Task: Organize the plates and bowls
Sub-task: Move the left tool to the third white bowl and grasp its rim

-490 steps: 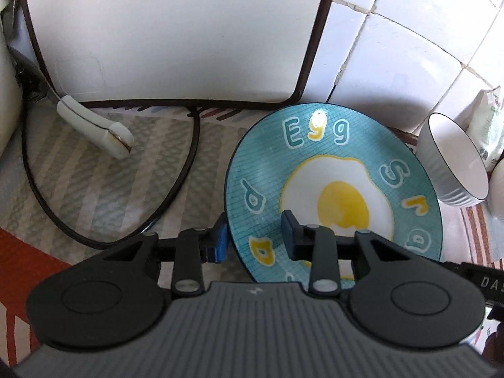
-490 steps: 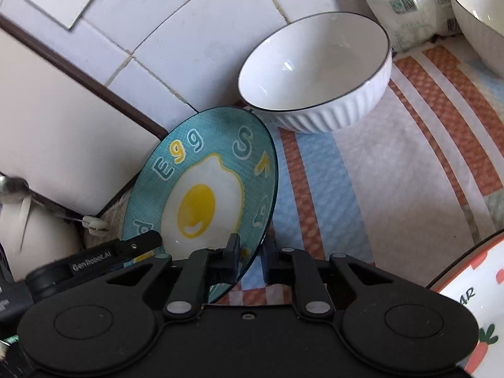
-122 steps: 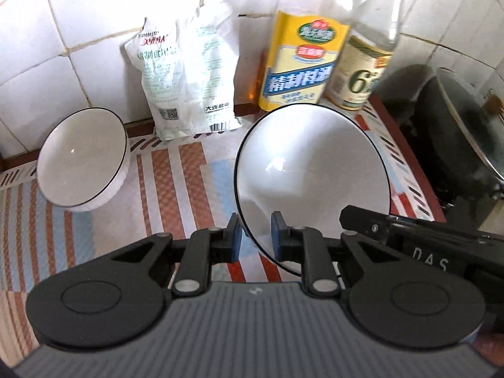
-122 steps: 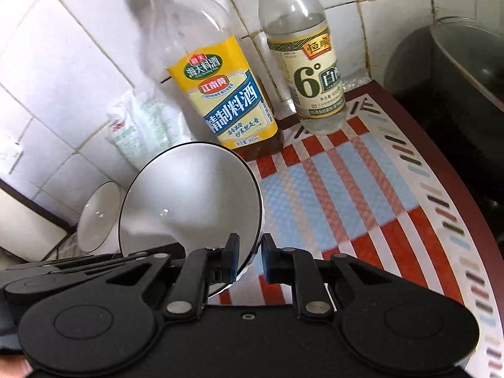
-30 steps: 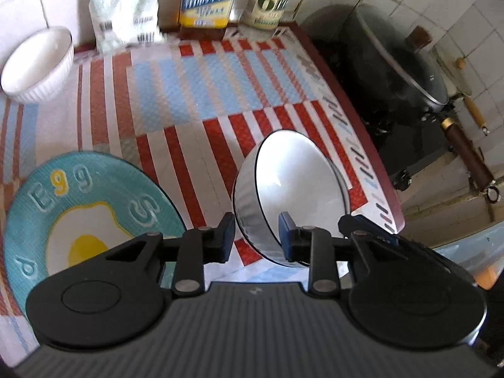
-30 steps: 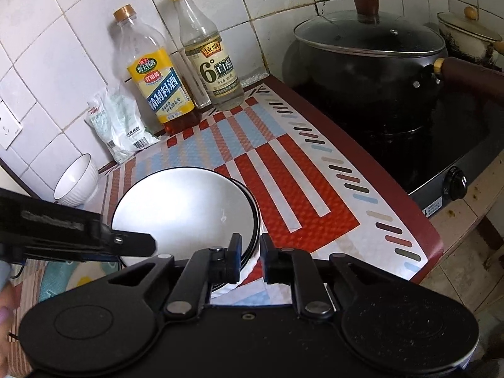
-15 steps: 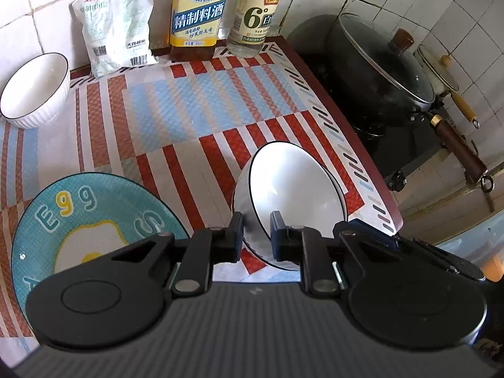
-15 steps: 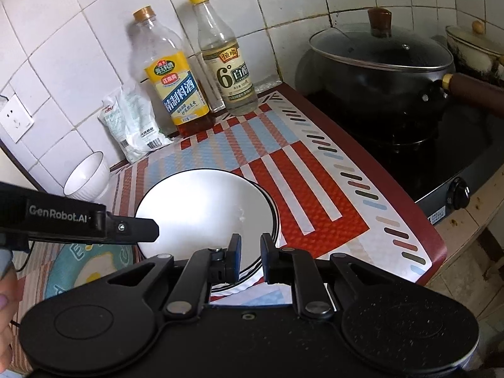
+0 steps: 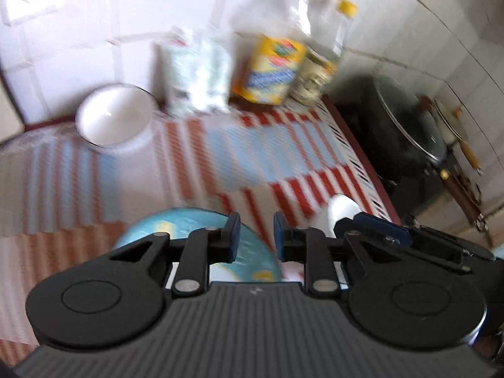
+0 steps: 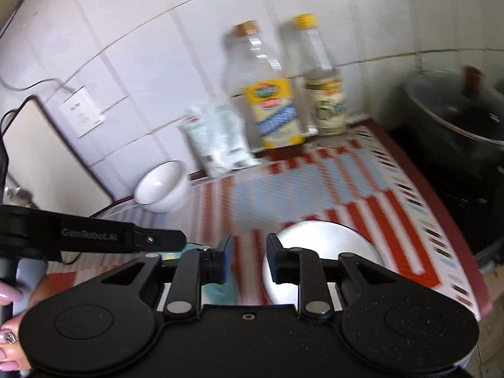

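Observation:
Both views are blurred by motion. My left gripper [image 9: 254, 231] is open and empty above the striped mat, with the teal egg plate [image 9: 189, 220] lying just below its fingers. My right gripper [image 10: 249, 256] is open and empty; the stacked white bowls [image 10: 327, 236] sit on the mat just past its right finger, apart from it. A sliver of these bowls shows in the left wrist view [image 9: 341, 206]. A small white bowl [image 9: 115, 123] stands at the back left by the wall, also in the right wrist view [image 10: 162, 187]. The left gripper's body [image 10: 94, 236] crosses the right wrist view.
A white bag [image 9: 198, 78] and two bottles [image 9: 274, 60] [image 9: 321, 63] stand along the tiled wall. A black lidded pot [image 10: 456, 110] sits on the stove at the right. A white board [image 10: 44, 163] leans at the left. The mat's right edge [image 10: 472, 283] drops off.
Both grippers have let go of the white bowl, opened, and pulled back and up. The bowl now rests in the stack on the mat. The views have swung towards the back wall.

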